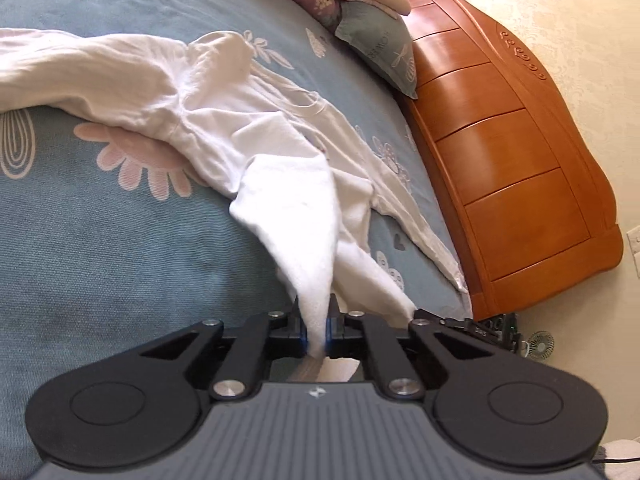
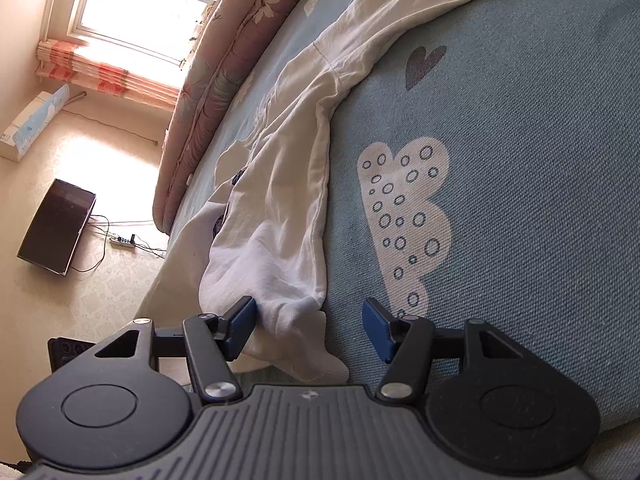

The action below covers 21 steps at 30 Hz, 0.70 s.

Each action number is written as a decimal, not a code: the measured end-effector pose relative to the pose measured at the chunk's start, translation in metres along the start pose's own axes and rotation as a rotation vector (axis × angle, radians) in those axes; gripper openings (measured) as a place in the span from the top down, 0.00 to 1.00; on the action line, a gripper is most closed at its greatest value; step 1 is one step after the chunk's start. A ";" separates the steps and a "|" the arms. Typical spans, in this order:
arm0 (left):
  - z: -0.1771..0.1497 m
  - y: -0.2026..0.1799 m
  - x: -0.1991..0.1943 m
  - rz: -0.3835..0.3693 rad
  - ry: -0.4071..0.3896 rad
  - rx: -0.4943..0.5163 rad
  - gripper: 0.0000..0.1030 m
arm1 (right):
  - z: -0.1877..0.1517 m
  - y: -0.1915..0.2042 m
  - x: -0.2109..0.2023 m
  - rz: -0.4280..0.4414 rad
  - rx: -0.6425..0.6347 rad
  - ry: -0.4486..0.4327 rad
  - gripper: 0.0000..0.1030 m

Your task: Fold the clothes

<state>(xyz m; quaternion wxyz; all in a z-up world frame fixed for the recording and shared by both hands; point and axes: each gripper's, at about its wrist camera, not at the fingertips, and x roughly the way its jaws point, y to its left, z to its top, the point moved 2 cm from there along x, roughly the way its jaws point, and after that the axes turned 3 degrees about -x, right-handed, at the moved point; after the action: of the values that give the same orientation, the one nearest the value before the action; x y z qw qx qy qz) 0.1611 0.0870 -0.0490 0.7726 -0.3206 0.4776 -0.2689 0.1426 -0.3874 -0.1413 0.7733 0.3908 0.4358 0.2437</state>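
Note:
A white long-sleeved garment (image 1: 200, 112) lies crumpled across the blue patterned bedspread (image 1: 100, 240). My left gripper (image 1: 316, 316) is shut on a fold of it, and the pinched cloth rises in a taut peak from the bed to the pads. In the right wrist view, one end of the white garment (image 2: 288, 208) lies between the fingers of my right gripper (image 2: 310, 320). That gripper is open: the cloth rests against the left pad (image 2: 242, 328), while the right pad (image 2: 376, 330) stands apart over the bedspread (image 2: 520, 200).
An orange wooden headboard (image 1: 500, 160) runs along the bed's right side, with pillows (image 1: 376, 44) stacked at its far end. A pink floral quilt (image 2: 224, 60) borders the bed's far edge. On the floor are a dark screen (image 2: 56, 228), a power strip (image 2: 122, 241) and a small fan (image 1: 540, 344).

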 end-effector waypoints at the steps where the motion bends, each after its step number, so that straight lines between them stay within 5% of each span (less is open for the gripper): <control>1: -0.001 -0.004 -0.007 0.006 -0.001 0.006 0.95 | 0.000 0.001 0.000 -0.004 -0.002 0.002 0.37; 5: -0.009 0.001 -0.021 0.045 0.014 -0.022 0.94 | 0.000 0.004 0.000 -0.010 0.009 0.011 0.30; 13: -0.022 0.072 0.006 0.233 0.101 -0.160 0.94 | -0.012 0.012 0.005 0.030 0.027 0.057 0.26; 21: -0.019 0.084 0.027 0.262 0.156 -0.139 0.93 | -0.014 0.015 0.032 0.157 0.049 0.043 0.26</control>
<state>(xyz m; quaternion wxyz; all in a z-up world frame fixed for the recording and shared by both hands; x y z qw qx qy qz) 0.1642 0.1175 -0.1340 0.7376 -0.2862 0.5914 -0.1561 0.1456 -0.3500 -0.1488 0.7323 0.4372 0.4263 0.3014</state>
